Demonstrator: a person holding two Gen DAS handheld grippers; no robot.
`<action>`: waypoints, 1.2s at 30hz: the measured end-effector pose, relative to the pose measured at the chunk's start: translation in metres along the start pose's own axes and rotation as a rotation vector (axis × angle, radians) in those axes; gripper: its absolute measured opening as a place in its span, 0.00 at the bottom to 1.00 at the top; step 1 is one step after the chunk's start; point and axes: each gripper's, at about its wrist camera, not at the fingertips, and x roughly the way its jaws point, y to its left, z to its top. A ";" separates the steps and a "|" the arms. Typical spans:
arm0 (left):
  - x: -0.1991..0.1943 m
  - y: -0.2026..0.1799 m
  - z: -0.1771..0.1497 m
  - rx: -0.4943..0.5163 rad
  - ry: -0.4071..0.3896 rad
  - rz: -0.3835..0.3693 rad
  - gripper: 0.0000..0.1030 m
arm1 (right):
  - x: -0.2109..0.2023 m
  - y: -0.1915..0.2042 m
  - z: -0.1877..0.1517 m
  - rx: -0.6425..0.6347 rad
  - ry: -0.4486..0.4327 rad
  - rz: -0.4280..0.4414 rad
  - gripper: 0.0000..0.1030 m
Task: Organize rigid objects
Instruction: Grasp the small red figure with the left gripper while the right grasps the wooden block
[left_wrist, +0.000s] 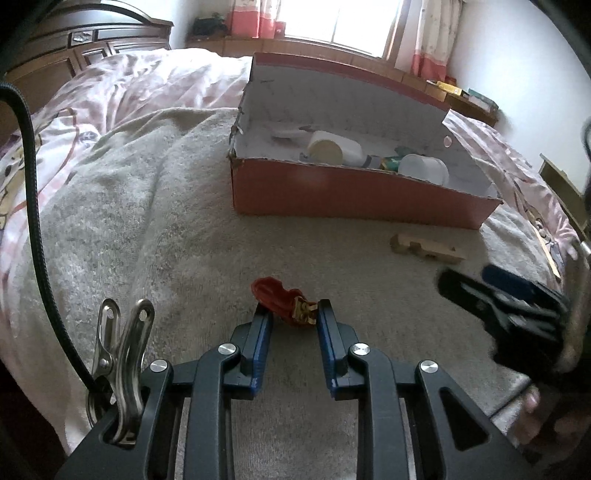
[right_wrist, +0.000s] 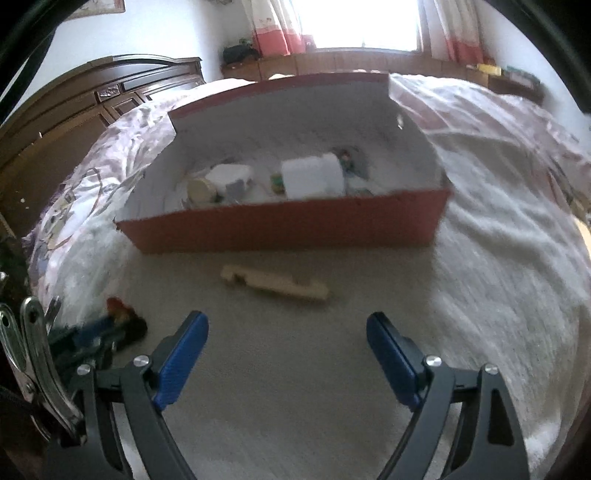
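Red toy (left_wrist: 282, 302) between left hand-held gripper (left_wrist: 291, 314) fingers; wooden block (right_wrist: 275, 283) before spread right hand-held gripper (right_wrist: 287, 325).

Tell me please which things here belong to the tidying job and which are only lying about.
Belong to the job:
- red toy car, between the left gripper's fingertips
- wooden piece on the grey towel
- red box already holding white containers
- right gripper, open over the towel

Only lying about:
- pink bedsheet
- wooden headboard
- curtains
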 end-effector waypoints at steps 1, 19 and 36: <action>0.000 0.002 -0.001 -0.006 -0.001 -0.009 0.25 | 0.003 0.003 0.003 0.004 -0.003 -0.008 0.88; -0.001 0.009 -0.004 -0.030 -0.018 -0.056 0.25 | 0.038 0.027 0.018 -0.007 0.019 -0.147 0.86; 0.000 0.008 -0.003 -0.016 -0.016 -0.037 0.25 | 0.013 0.005 0.003 -0.011 0.029 -0.104 0.78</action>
